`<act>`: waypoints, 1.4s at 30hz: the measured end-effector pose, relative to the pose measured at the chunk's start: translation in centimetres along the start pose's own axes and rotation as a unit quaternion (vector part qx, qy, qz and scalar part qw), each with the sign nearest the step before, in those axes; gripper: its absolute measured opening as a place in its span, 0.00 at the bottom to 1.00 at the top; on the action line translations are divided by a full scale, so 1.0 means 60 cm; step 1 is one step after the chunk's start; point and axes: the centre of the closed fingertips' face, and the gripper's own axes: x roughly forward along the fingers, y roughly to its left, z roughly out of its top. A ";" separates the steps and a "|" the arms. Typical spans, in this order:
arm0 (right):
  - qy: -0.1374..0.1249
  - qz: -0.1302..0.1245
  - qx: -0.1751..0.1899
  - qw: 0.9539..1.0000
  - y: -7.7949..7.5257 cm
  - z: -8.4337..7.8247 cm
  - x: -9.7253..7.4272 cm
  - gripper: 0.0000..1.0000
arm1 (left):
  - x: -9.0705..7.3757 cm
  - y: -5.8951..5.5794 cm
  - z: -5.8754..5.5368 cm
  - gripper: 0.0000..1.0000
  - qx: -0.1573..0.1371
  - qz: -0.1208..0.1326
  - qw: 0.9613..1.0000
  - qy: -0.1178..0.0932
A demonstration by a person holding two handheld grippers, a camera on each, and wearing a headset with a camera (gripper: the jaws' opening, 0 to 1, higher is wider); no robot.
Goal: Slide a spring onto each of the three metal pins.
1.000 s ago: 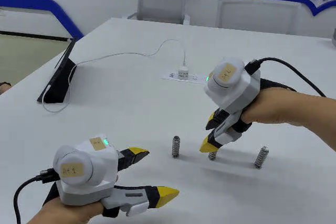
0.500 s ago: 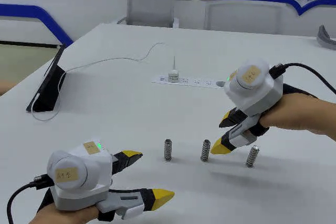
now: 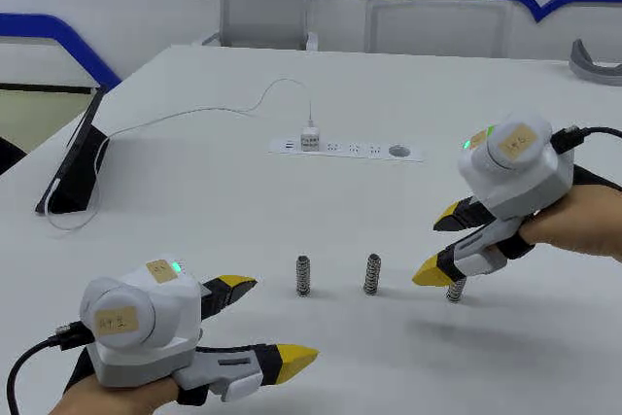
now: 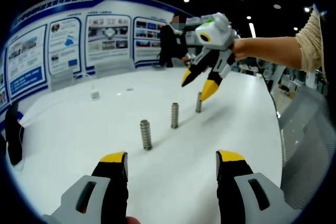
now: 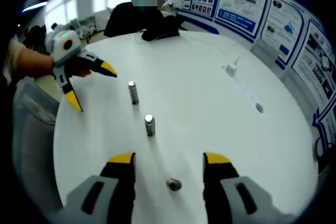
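Yellow-tipped right hand-held gripper [image 3: 431, 252], spread, empty

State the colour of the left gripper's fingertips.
Yellow fingertips on the left gripper, clearest in the left gripper view.

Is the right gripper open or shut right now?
Open. The right gripper has its yellow-tipped jaws wide apart, nothing clamped; the nearest spring stands free on the table.

Office meeting room: white conference table [image 3: 194, 191], grey chair [image 3: 262, 2], wall posters [image 4: 107, 32].
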 end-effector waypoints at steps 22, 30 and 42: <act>-0.052 -0.036 0.052 0.997 0.027 -0.069 -0.050 0.57 | 0.001 0.001 0.000 0.71 -0.001 0.002 1.000 0.000; -0.088 -0.051 0.067 0.993 0.030 -0.074 -0.064 0.59 | 0.000 -0.001 -0.001 0.72 -0.003 0.002 1.000 0.000; -0.126 -0.053 0.071 0.988 0.054 -0.083 -0.071 0.63 | -0.009 0.001 -0.006 0.73 -0.007 0.008 1.000 0.000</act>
